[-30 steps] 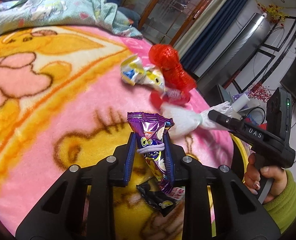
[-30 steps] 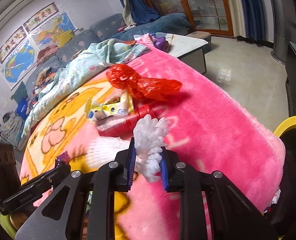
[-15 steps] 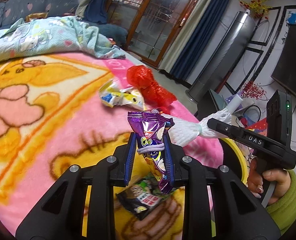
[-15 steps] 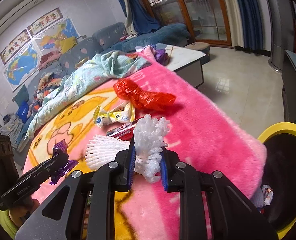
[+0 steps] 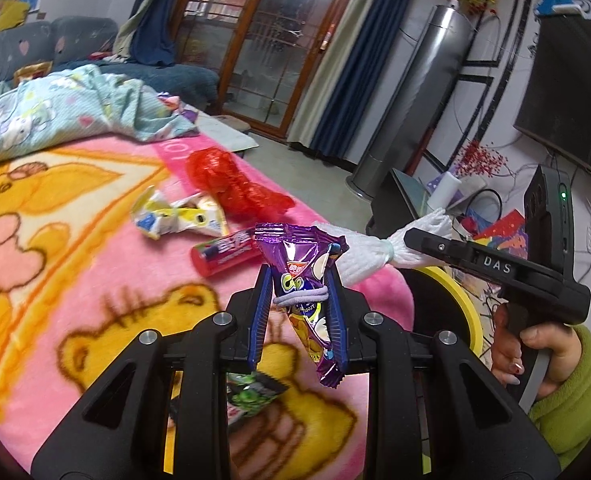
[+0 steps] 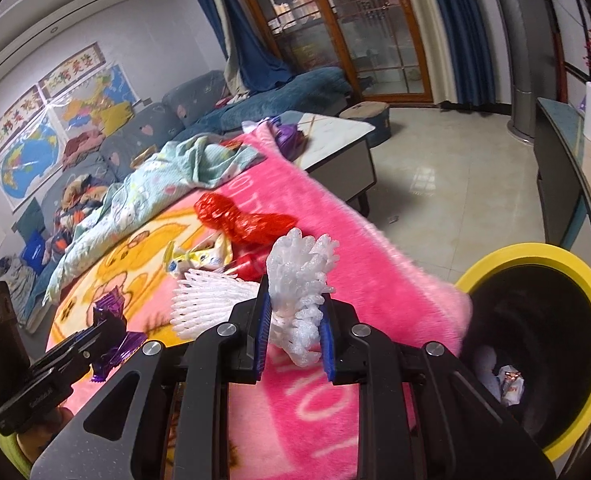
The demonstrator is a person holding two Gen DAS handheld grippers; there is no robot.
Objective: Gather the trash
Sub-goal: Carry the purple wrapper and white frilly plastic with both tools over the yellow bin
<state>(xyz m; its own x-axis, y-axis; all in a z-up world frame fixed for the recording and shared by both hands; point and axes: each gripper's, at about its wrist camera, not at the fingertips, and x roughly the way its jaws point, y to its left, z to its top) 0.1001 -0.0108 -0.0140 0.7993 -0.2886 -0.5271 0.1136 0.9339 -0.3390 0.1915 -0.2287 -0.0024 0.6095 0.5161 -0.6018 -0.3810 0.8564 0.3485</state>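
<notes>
Pink plush blanket (image 5: 95,264) with a cartoon print covers the bed, and litter lies on it: a red plastic bag (image 5: 231,186), a yellow-white wrapper (image 5: 175,218), a red tube (image 5: 225,254) and a green packet (image 5: 251,394) beneath the left tool (image 5: 299,312). That tool's jaws are pinched narrowly on a purple snack wrapper (image 5: 301,280), held upright and clear of the blanket. The right tool (image 6: 293,328) is likewise nearly closed, clamping one end of a white foam net (image 6: 295,280) whose other end fans out over the blanket to the left. A yellow-rimmed bin (image 6: 535,252) stands off the bed's edge, below and to the right of the right tool, with some trash already inside. By this layout the right hand is the nearer to the bin's mouth; the left must cross further rightward over the blanket's corner to reach it.
</notes>
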